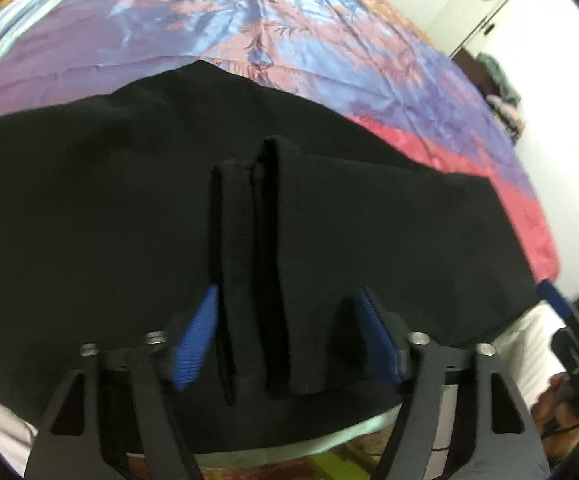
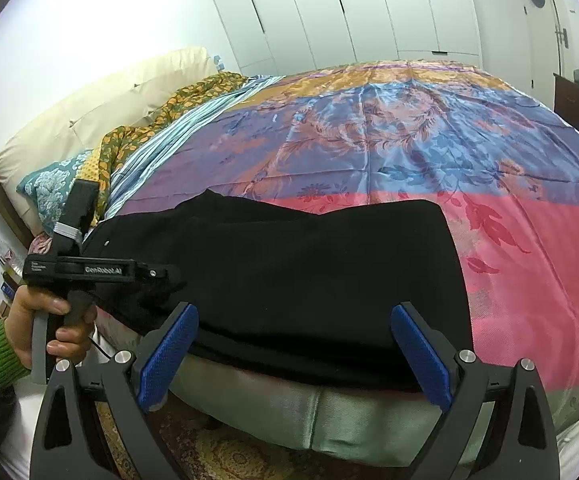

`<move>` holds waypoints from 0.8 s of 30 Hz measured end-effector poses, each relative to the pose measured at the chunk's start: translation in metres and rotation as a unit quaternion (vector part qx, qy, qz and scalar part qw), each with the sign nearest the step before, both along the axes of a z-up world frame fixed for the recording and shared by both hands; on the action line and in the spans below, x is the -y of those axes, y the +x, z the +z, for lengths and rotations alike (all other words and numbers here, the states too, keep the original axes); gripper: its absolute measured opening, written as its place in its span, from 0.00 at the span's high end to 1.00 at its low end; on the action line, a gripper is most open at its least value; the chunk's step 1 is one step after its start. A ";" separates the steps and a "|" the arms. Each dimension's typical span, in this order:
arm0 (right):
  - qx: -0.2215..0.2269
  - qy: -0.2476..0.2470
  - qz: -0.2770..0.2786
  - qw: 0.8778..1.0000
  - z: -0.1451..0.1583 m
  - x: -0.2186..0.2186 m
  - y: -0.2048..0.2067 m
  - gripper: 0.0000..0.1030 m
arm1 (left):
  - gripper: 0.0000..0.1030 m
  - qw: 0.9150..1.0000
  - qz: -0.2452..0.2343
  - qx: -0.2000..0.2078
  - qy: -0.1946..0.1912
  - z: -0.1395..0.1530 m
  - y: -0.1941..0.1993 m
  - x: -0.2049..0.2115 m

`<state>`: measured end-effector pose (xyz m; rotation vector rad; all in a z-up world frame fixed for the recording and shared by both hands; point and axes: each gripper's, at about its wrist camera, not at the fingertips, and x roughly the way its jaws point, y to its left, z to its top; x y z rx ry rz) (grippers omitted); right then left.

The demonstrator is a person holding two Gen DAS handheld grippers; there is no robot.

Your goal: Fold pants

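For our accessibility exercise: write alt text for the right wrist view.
Black pants lie folded on a colourful bedspread, near the bed's edge. The open right gripper hovers before them; the left gripper is at the left.

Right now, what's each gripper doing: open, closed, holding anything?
Left gripper: open, jaws wide, a raised fold of the black pants between them, unclamped.
Right gripper: open, empty, at the pants' near edge.

Black pants (image 2: 289,280) lay folded on the colorful bedspread (image 2: 409,128) at center. Right gripper (image 2: 293,354) at 6 o'clock, blue fingers (image 2: 169,356) spread apart, empty. Left gripper (image 2: 89,270) at 9 o'clock, hand-held at the pants' edge.
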<state>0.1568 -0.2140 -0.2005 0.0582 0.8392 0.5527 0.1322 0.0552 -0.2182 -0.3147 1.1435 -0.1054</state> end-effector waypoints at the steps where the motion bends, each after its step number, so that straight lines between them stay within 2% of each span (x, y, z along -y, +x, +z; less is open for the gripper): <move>1: -0.003 -0.001 -0.001 1.000 -0.001 0.000 0.001 0.06 | 0.76 1.000 -0.002 0.001 0.006 -0.001 0.000 0.002; 2: -0.005 -0.002 -0.001 1.000 -0.002 0.000 0.002 0.06 | 0.86 1.000 -0.002 0.002 -0.006 -0.002 -0.002 0.001; 3: -0.005 -0.003 -0.001 1.000 -0.002 -0.001 0.002 0.06 | 0.89 1.000 0.004 0.007 -0.012 -0.001 -0.003 0.000; 6: -0.001 -0.008 0.002 1.000 -0.001 -0.002 0.000 0.06 | 0.90 0.999 0.010 0.035 0.006 0.012 -0.010 0.001; 10: 0.006 -0.013 0.002 1.000 0.000 -0.003 -0.002 0.06 | 0.90 0.997 0.022 0.069 0.004 0.032 -0.021 -0.013; 12: 0.006 -0.012 -0.001 1.000 0.000 -0.002 -0.002 0.06 | 0.90 0.997 0.028 0.068 0.010 0.029 -0.022 -0.020; 16: -0.001 -0.015 0.009 1.000 -0.002 -0.006 0.001 0.06 | 0.90 0.999 0.033 0.040 0.011 -0.001 -0.025 -0.027; 19: -0.009 -0.008 0.020 1.000 0.002 -0.006 0.008 0.06 | 0.90 0.999 0.033 0.040 0.008 0.001 -0.022 -0.025; 24: 0.040 0.001 0.004 0.999 0.041 0.008 0.040 0.06 | 0.89 0.999 0.032 0.043 0.008 -0.001 -0.024 -0.023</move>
